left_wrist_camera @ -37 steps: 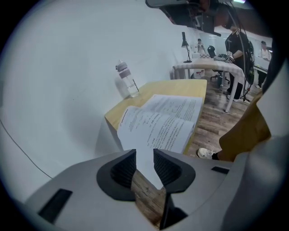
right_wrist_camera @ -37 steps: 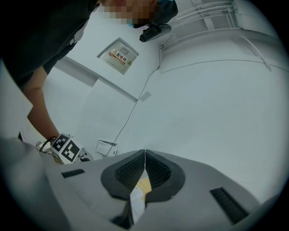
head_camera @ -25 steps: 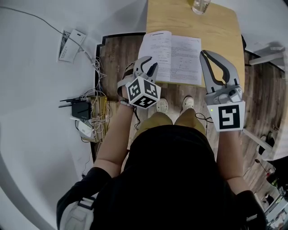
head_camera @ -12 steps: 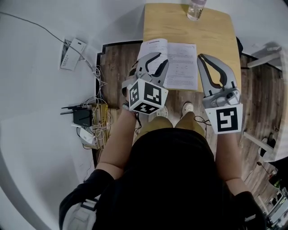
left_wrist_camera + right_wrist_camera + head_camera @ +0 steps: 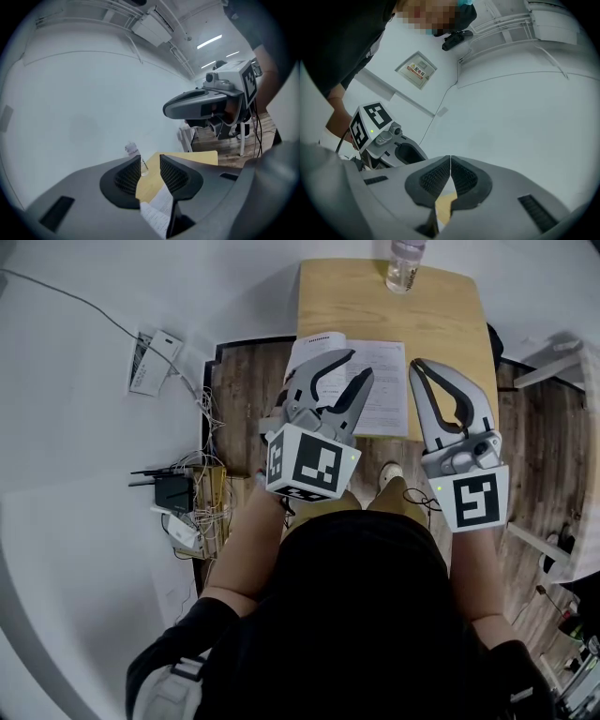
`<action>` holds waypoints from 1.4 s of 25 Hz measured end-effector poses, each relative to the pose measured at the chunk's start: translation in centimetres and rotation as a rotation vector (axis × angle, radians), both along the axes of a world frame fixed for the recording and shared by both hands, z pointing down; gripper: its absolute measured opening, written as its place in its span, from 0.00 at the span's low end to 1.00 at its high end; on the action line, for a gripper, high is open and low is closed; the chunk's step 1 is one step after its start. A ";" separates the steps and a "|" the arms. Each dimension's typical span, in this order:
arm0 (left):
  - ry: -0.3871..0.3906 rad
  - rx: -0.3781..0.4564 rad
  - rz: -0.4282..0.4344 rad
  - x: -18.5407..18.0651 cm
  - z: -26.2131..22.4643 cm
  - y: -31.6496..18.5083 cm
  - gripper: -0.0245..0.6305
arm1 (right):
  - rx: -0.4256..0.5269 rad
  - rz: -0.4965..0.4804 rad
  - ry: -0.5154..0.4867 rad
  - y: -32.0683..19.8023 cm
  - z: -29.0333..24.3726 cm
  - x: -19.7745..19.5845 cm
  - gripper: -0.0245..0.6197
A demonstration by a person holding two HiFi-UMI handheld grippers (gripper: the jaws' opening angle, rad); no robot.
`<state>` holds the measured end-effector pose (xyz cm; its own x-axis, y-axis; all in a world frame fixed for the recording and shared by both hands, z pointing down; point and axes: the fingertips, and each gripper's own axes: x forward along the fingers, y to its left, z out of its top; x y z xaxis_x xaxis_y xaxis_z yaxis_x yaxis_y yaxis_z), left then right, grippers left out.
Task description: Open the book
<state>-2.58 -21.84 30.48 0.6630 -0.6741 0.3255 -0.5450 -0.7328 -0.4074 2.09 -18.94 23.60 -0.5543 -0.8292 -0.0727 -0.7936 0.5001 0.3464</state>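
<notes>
The book point(image 5: 384, 381) lies open on the wooden table point(image 5: 441, 315), white printed pages up, close to the near edge. My left gripper point(image 5: 359, 367) hangs in the air over the book's left page with its jaws apart and nothing between them. In the left gripper view point(image 5: 150, 171) the table point(image 5: 192, 161) and the pages point(image 5: 158, 212) show through the gap. My right gripper point(image 5: 418, 366) is shut and empty beside the book's right edge. Its pads point(image 5: 460, 178) touch each other in the right gripper view.
A clear plastic bottle point(image 5: 403, 262) stands at the table's far edge, also seen as the bottle point(image 5: 133, 151) past the left jaws. On the floor to the left lie a router point(image 5: 170, 486), tangled cables point(image 5: 204, 493) and a white box point(image 5: 150, 362). A chair point(image 5: 553, 367) stands at the right.
My left gripper has moved forward and to the right, from beside the table edge to above the book's left page. The right gripper has barely shifted.
</notes>
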 end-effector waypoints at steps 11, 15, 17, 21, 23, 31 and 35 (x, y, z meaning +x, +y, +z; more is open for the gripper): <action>0.099 0.066 0.040 0.4 -3.7 0.5 0.20 | 0.072 -0.042 0.021 0.3 -3.2 -1.1 0.08; 0.122 0.075 0.037 0.1 -4.1 0.6 0.14 | 0.082 -0.059 0.027 0.5 -3.3 -1.3 0.08; 0.132 0.076 0.034 0.0 -4.2 0.5 0.11 | 0.077 -0.064 0.034 0.4 -3.0 -1.3 0.08; 0.113 0.110 0.041 0.0 -4.3 0.7 0.06 | 0.064 -0.070 0.035 0.3 -2.6 -1.4 0.08; 0.128 0.120 0.051 0.1 -4.6 1.0 0.05 | 0.055 -0.073 0.042 0.3 -2.3 -1.4 0.08; 0.202 0.159 0.070 0.5 -6.3 1.5 0.05 | 0.029 -0.073 0.036 0.3 -1.5 -1.3 0.08; 0.222 0.168 0.098 0.9 -6.7 1.7 0.05 | 0.022 -0.102 0.036 0.6 -1.1 -1.6 0.08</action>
